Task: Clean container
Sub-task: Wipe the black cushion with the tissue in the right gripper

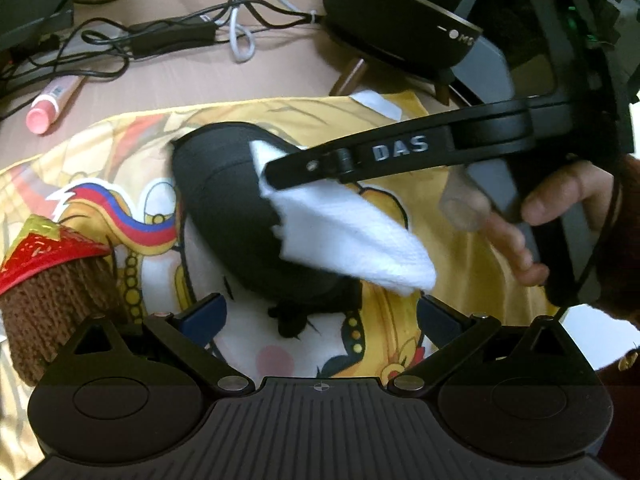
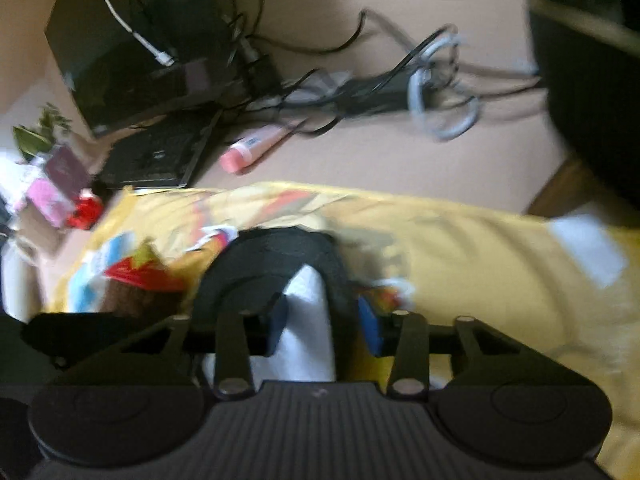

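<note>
A black oval case, the container [image 1: 236, 208], lies on a yellow printed cloth [image 1: 472, 248]. My left gripper [image 1: 320, 316] is open, its blue pads on either side of the case's near end without touching it. My right gripper [image 1: 276, 168] reaches in from the right and is shut on a white wipe [image 1: 352, 232] that lies against the top of the case. In the blurred right wrist view, the right gripper [image 2: 324, 320] holds the wipe [image 2: 308, 332] between its blue pads [image 2: 370, 326] right over the case [image 2: 276, 256].
A knitted brown cup with a red top [image 1: 52, 280] stands left of the case. A pink tube [image 1: 56, 100], tangled cables [image 1: 180, 32], a dark round device [image 1: 400, 28] and a laptop [image 2: 132, 52] lie behind the cloth.
</note>
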Demonstrator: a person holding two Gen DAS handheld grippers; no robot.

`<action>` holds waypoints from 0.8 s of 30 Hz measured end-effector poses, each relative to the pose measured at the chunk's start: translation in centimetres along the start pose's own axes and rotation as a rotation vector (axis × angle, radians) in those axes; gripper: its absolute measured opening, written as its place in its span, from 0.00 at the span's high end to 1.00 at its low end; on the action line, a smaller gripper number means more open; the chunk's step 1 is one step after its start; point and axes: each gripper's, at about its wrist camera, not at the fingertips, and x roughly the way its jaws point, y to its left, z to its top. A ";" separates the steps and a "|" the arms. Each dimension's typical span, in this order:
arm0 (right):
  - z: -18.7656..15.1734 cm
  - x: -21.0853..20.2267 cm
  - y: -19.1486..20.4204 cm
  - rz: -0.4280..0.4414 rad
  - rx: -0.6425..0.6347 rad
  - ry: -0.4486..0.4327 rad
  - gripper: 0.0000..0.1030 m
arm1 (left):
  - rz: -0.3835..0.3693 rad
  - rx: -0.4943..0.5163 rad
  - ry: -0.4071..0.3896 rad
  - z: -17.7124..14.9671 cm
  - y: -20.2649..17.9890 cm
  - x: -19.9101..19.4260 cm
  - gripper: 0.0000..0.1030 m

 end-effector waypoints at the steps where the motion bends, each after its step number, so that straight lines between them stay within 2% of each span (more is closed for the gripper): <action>1: -0.1 0.1 -0.2 0.013 0.021 0.008 0.88 | 0.001 0.000 0.002 0.0 0.0 -0.1 0.00; 2: -0.2 0.0 -0.5 0.023 0.043 0.006 0.92 | 0.004 0.000 0.004 0.0 0.0 -0.1 0.00; 5: -0.6 -2.4 -1.4 0.035 0.105 -0.016 0.93 | 0.009 0.002 0.002 0.2 -0.2 -0.5 0.00; 9: -1.0 -6.1 -3.1 -0.042 0.104 -0.059 0.93 | -0.020 0.022 -0.014 0.1 -1.0 -1.4 0.00; 10: -1.2 -6.6 -3.6 -0.062 0.101 -0.059 0.90 | -0.026 0.028 -0.017 -0.1 -1.2 -1.6 0.00; 12: -1.7 -7.0 -4.0 -0.123 0.076 -0.055 0.76 | -0.025 0.036 -0.018 -0.3 -1.6 -1.9 0.00; 13: -2.0 -7.2 -4.1 -0.157 0.061 -0.053 0.60 | -0.018 0.041 -0.018 -0.4 -1.8 -2.2 0.00; 14: -2.4 -7.5 -3.9 -0.187 0.033 -0.055 0.52 | -0.005 0.048 -0.025 -0.6 -1.9 -2.7 0.00; 18: -4.0 -9.4 -1.8 -0.219 -0.085 -0.067 0.46 | 0.050 0.062 -0.112 -1.2 -2.0 -5.9 0.00; 22: -5.8 -8.5 0.4 -0.203 -0.173 -0.024 0.40 | 0.183 -0.005 -0.218 -1.6 0.0 -8.8 0.00; 24: -6.4 -7.2 0.8 -0.200 -0.180 0.013 0.44 | 0.259 -0.056 -0.229 -1.7 1.5 -9.1 0.00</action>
